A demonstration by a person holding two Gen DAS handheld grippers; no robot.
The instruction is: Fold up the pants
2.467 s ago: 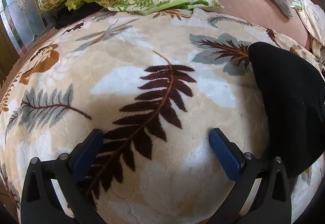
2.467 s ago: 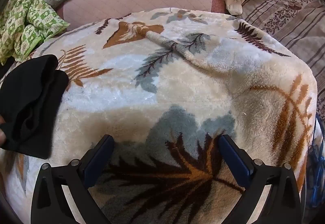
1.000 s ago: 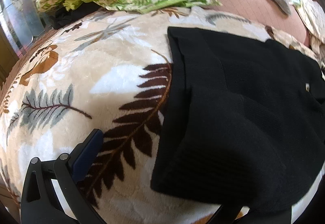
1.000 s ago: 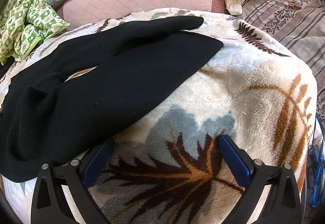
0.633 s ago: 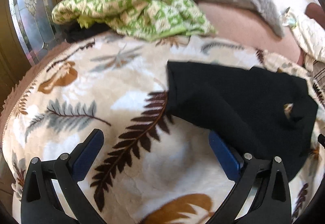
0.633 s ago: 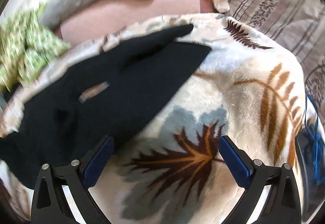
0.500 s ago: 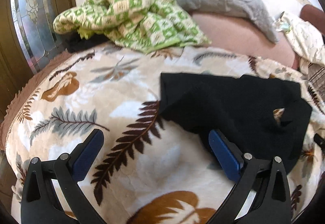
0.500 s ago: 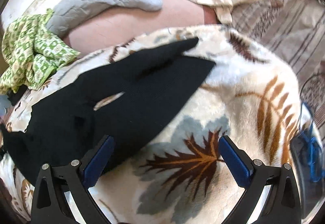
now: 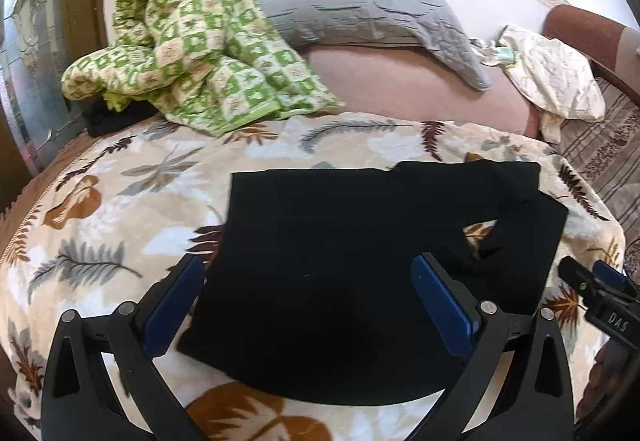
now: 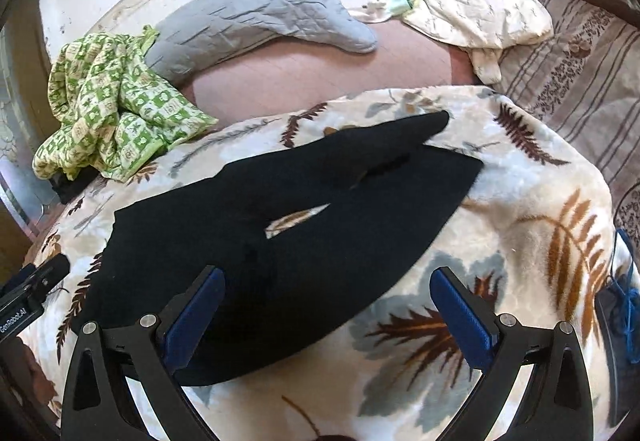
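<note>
Black pants [image 9: 340,261] lie spread on a cream leaf-print blanket [image 9: 120,201]. The waist end is at the left and the two legs run to the right, with a small gap between them. In the right wrist view the pants [image 10: 304,241] stretch from lower left to upper right, legs ending near the blanket's far edge. My left gripper [image 9: 308,301] hovers open above the waist part, holding nothing. Over the pants' near edge my right gripper [image 10: 328,313] is open too, with its left finger above the cloth. The right gripper also shows at the right edge of the left wrist view [image 9: 600,293].
A green-and-white checked blanket [image 9: 192,61] is heaped at the back left. A grey quilted pillow [image 9: 368,9] and a cream cloth [image 9: 552,77] lie on the pink mattress behind. Striped bedding [image 10: 580,89] lies to the right. Wooden window frame at far left.
The pants, bunched at one side 2.5 s ago, were spread out across the blanket. Both grippers have since pulled back and up, so more of the bed shows.
</note>
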